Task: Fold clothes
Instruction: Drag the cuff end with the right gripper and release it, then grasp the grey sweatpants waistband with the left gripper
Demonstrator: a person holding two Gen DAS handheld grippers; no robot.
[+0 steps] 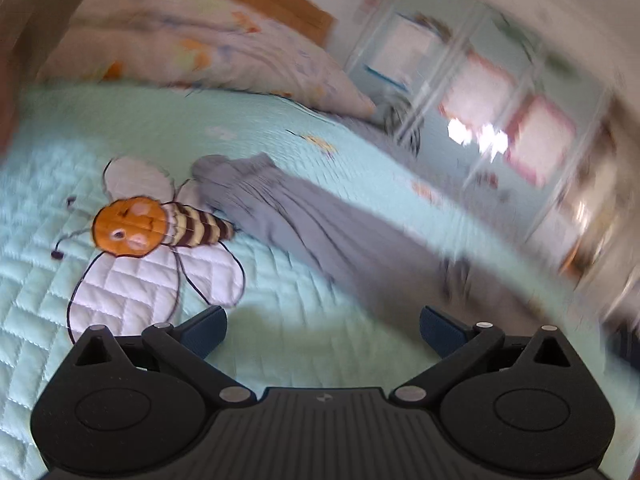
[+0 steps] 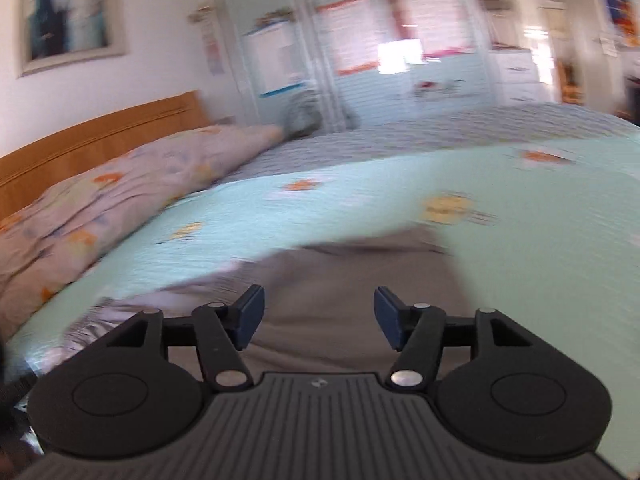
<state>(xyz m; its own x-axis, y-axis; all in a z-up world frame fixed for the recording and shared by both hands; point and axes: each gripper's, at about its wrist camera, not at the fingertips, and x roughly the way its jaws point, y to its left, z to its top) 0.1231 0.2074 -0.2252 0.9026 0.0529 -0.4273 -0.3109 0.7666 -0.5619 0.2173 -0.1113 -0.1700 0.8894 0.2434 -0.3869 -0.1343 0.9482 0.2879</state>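
A grey garment (image 1: 304, 216) is lying stretched across the pale green bedspread (image 1: 280, 120), running from the centre of the left wrist view down toward the lower right, where blur is smearing its end; in the right wrist view the same grey cloth (image 2: 352, 280) is filling the lower centre, just beyond the fingers. The left gripper (image 1: 323, 330) is hovering at the bottom of its frame with jaws standing wide apart, nothing between them, only bedspread showing in the gap; the right gripper (image 2: 319, 318) is likewise holding its jaws apart, the grey cloth lying behind the gap, the pads not pressing on it. A stitched bee (image 1: 160, 228) is showing at centre left, its tail just beside the garment's gathered end; a flowered pillow (image 1: 208, 40) is lying at upper left against a wooden headboard (image 2: 100, 136); pale cupboards (image 2: 360, 48) are standing along the top, blurred.
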